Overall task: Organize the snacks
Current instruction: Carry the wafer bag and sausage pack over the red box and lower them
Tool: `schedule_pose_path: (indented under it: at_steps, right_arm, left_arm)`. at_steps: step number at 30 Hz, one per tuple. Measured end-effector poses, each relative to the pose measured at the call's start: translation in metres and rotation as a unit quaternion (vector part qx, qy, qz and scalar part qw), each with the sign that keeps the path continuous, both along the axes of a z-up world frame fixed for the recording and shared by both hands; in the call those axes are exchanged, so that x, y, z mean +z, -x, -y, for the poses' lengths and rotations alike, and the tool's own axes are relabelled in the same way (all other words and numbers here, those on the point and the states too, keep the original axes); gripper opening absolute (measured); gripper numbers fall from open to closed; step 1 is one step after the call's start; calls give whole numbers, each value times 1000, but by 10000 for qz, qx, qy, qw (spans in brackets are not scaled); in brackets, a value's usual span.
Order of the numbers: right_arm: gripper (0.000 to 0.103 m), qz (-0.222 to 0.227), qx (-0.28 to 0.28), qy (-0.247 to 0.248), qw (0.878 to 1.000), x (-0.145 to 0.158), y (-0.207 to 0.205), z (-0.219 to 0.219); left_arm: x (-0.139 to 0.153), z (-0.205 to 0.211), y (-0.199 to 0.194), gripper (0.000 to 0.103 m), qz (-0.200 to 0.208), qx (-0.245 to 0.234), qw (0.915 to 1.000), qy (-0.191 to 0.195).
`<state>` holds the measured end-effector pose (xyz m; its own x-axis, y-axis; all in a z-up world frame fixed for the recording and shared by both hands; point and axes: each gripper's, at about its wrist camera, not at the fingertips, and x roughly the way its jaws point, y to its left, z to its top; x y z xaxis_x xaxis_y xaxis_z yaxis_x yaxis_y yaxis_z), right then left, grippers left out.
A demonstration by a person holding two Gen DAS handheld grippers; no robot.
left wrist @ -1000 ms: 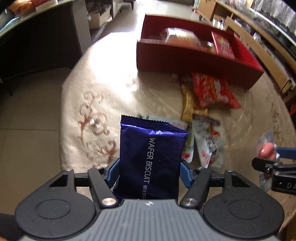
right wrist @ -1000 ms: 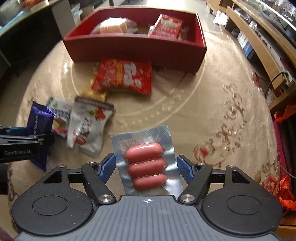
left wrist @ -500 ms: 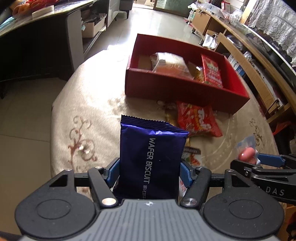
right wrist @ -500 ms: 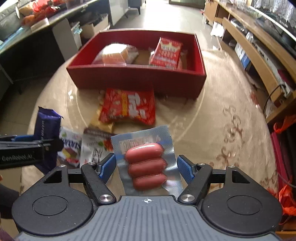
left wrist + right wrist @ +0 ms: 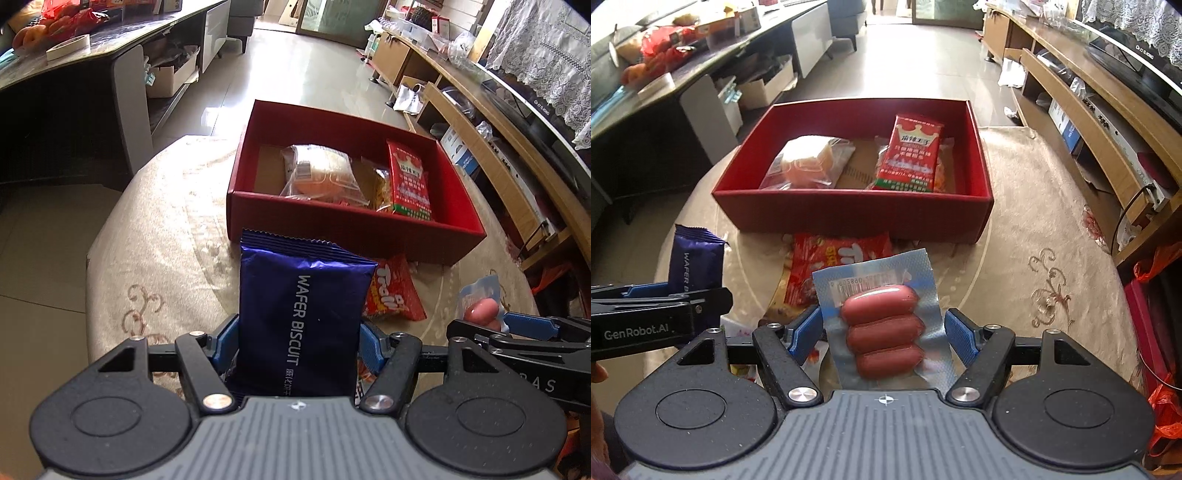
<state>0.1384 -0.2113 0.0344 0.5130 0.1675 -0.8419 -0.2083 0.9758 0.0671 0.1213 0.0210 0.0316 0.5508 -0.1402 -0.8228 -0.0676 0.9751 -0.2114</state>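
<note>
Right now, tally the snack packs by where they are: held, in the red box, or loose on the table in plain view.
Held in grippers: 2, the wafer biscuit pack in the left gripper, the sausage pack in the right gripper
In the red box: 3, the clear-wrapped pastry, the red crown pack, an orange snack bag under it
Loose on the table: 1 clearly seen, the red Trolli bag; others are hidden behind the grippers
Total: 6

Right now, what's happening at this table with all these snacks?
A person is tidying snacks into the red box using two handheld grippers. The left gripper holds a blue wafer biscuit pack; the right gripper holds a sausage pack. Both are raised in front of the box, which already contains a bread pack and a red packet. A red Trolli bag lies on the table.
</note>
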Motion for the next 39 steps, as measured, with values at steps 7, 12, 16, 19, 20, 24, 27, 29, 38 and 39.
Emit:
schedule_pose_path:
  at_steps: [7, 12, 16, 19, 20, 24, 27, 29, 38, 39]
  right_arm:
    - [78, 42, -95, -13, 9999, 3, -8, -2]
    - [78, 106, -135, -63, 9998, 8, -14, -4]
    - [78, 170, -156, -66, 9997, 11, -22, -5]
    - [78, 210, -214, -117, 9995, 14, -27, -3]
    - [78, 228, -237, -138, 9994, 15, -29, -2]
    - [78, 314, -325, -193, 9988, 19, -37, 1]
    - [78, 364, -409, -252, 9982, 22, -43, 4]
    - [78, 403, -437, -288, 9978, 25, -47, 6]
    - [78, 512, -530, -409, 9964, 31, -59, 8]
    - [78, 515, -533, -417, 9964, 31, -60, 9]
  left_arm:
    - [6, 0, -8, 62, 76, -18, 10000, 9]
    - [9, -1, -16, 62, 121, 6, 9999, -1]
    - [12, 2, -23, 62, 164, -11, 9999, -11]
    - [16, 5, -29, 62, 198, -26, 9998, -12]
    - [17, 6, -31, 62, 207, -36, 9998, -8]
    - [22, 10, -41, 62, 267, -83, 9996, -21]
    - [25, 12, -47, 62, 309, -80, 9995, -32]
    - [27, 14, -51, 62, 335, -94, 9994, -51]
    - [34, 19, -67, 62, 413, -136, 9990, -44]
    - [35, 20, -69, 62, 419, -140, 9990, -45]
